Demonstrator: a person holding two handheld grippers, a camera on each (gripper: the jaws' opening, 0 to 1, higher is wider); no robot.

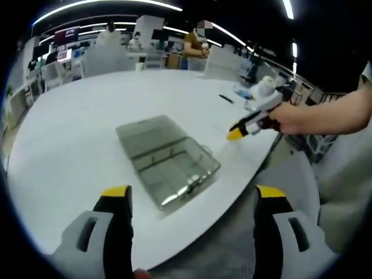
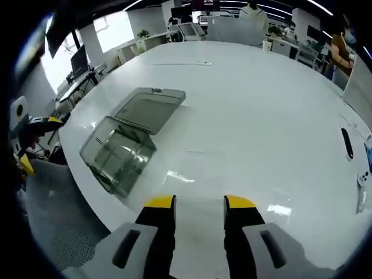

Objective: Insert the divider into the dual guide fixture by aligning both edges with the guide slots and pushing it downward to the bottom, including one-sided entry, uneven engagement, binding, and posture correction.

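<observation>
Both my grippers are released and empty: left gripper (image 1: 189, 200) wide apart, right gripper (image 2: 199, 203) narrower. The clear lidded box (image 1: 167, 160) lies on the white table (image 1: 70, 145), ahead of the left gripper. I can't make out the divider separately. Gripping blindly risks one-sided entry and binding.

- Surface (image 1: 87, 133): plain glossy white, unpatterned, streaked with pale reflections of the ceiling lights.
- Fixture box (image 1: 168, 160): smoky translucent grey, lid and tray alike; thin darker lines inside mark its dividers.
- Left gripper (image 1: 192, 195): black jaws with yellow tips, light grey housings behind.
- Right gripper (image 2: 199, 204): the same black, yellow and grey scheme.
- Marker (image 2: 347, 142), at 3 o'clock in the right gripper view: black.
- Person's top (image 1: 193, 42), at 12 o'clock in the left gripper view: mustard brown.
</observation>
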